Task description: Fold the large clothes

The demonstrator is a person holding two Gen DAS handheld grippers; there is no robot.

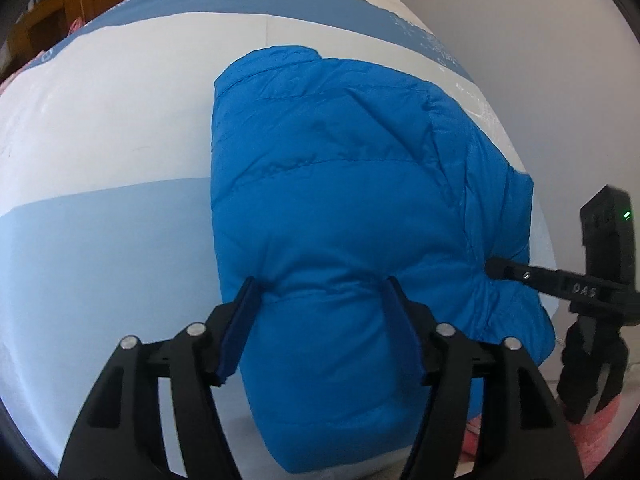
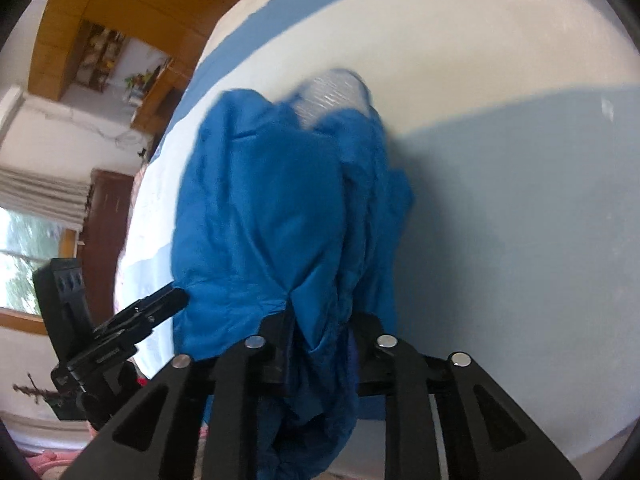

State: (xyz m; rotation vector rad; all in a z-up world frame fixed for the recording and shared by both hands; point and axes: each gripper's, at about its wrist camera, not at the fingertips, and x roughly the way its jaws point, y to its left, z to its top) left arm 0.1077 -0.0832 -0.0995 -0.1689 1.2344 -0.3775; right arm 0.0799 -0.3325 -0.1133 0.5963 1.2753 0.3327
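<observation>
The left gripper [image 1: 324,292] stands spread around a thick fold of the blue puffy jacket [image 1: 340,184], its pads seemingly pressing the bulge. The right gripper [image 2: 320,328] pinches a bunched jacket edge. The jacket lies on a white-and-blue sheet [image 1: 112,128], with bare room on its left side. Wooden cabinets [image 2: 104,12] stand behind.

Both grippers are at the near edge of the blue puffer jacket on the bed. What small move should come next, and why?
Probably lift both ends together and carry the near edge toward the collar. The left gripper straddles a thick fold of the blue puffer jacket, and the right gripper pinches bunched fabric at the same edge, while the rest lies on the bed sheet.
</observation>
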